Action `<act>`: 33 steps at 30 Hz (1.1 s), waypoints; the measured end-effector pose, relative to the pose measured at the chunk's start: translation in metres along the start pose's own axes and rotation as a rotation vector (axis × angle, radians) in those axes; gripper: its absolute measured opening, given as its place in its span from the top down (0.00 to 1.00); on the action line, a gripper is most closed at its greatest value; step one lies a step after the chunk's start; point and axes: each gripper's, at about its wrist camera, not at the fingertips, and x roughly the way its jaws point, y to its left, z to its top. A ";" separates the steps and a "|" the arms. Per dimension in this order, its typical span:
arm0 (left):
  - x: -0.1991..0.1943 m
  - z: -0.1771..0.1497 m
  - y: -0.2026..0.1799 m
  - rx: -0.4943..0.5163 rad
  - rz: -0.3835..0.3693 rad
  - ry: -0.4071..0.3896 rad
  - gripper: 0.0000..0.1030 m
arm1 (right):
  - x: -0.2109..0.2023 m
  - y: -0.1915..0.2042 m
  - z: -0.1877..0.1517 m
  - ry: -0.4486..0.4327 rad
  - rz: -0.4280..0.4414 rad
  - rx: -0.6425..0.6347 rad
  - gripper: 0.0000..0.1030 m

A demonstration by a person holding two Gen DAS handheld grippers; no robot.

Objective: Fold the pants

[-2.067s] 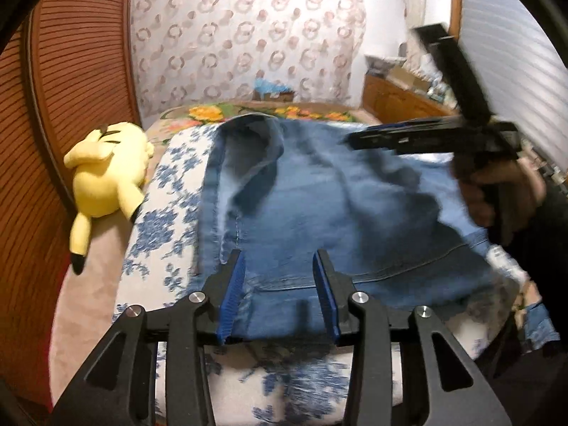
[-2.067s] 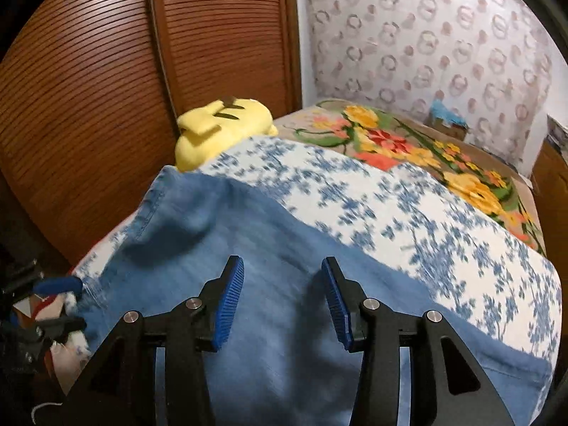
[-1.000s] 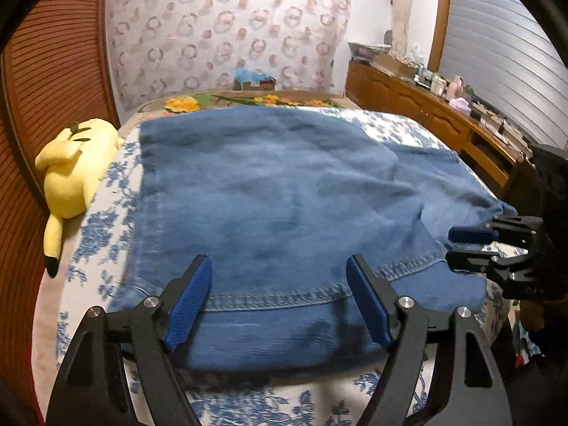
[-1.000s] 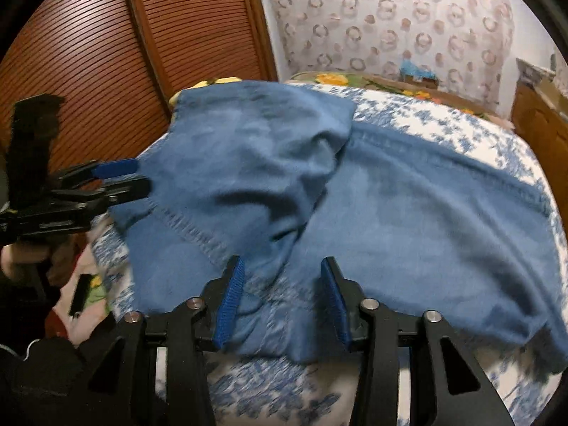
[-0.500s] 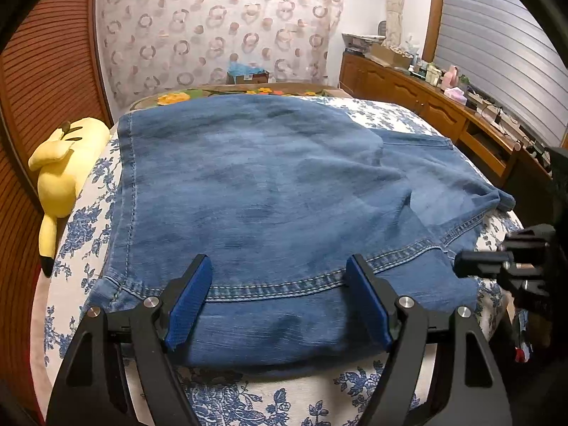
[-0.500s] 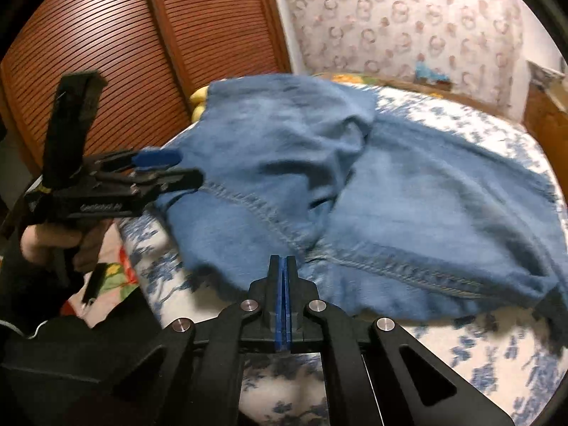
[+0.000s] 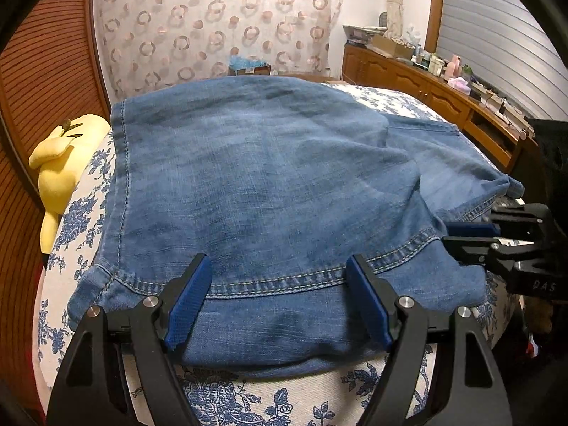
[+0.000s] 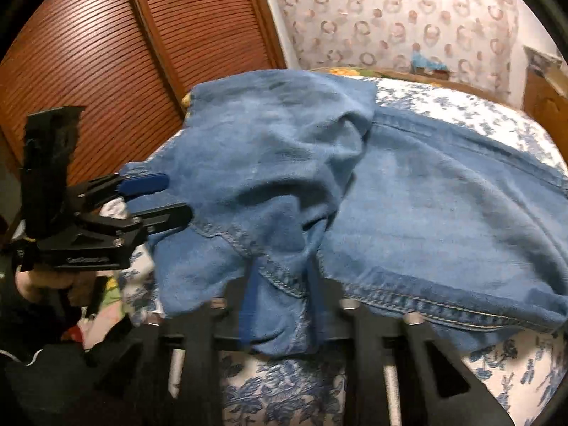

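At six o'clock in the left wrist view the left gripper (image 7: 278,298) hangs with its blue-padded fingers (image 7: 186,296) spread wide, released, straddling the stitched near hem of the pants (image 7: 269,177) without pinching it. The jeans lie folded over on the blue-flowered bed cover (image 7: 248,401), filling the middle of that view. At three o'clock the right gripper (image 7: 461,236) reaches in at the cloth's edge — in its own blurred view, the right gripper (image 8: 280,305) has its fingers set either side of a bunched fold of denim at six o'clock, though whether they are clenched on it I cannot tell. At nine o'clock a yellow plush toy (image 7: 62,163) rests against the slatted wooden doors (image 8: 106,53); at two o'clock, far off, a wooden dresser (image 7: 426,85).
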 end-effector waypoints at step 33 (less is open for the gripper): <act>0.015 0.013 -0.034 0.035 -0.022 0.017 0.24 | -0.043 -0.042 -0.026 -0.068 -0.383 0.063 0.68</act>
